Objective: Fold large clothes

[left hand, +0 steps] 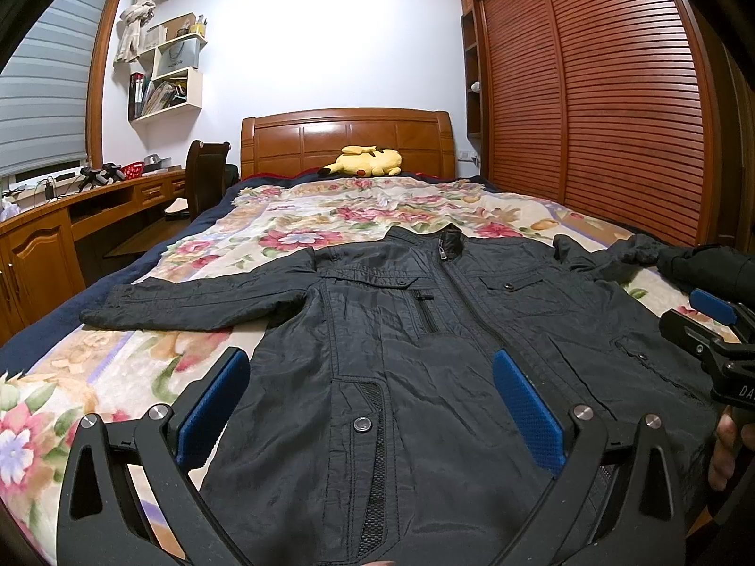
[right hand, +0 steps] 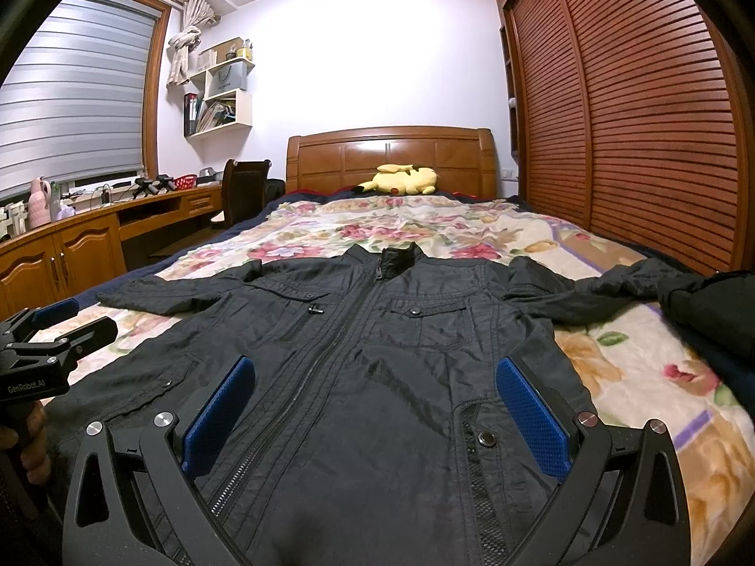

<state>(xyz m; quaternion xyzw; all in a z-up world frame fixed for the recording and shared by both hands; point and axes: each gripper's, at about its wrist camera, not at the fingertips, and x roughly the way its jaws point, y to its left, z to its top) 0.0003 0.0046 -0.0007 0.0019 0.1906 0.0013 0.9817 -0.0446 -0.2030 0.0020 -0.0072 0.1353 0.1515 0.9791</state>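
A black zip-up jacket (left hand: 424,330) lies front-up and zipped on the floral bedspread, collar toward the headboard. Its left sleeve (left hand: 198,299) stretches flat to the left. Its right sleeve (right hand: 613,290) lies crumpled toward the right edge. My left gripper (left hand: 370,363) is open and empty over the lower left front of the jacket. My right gripper (right hand: 377,372) is open and empty over the lower right front. Each gripper shows in the other's view, the right one (left hand: 708,325) and the left one (right hand: 61,325).
The bed (left hand: 292,217) has a wooden headboard (left hand: 347,139) with a yellow plush toy (left hand: 365,160) before it. A slatted wardrobe (left hand: 590,94) runs along the right. A wooden desk (left hand: 71,221) and chair (left hand: 205,174) stand left.
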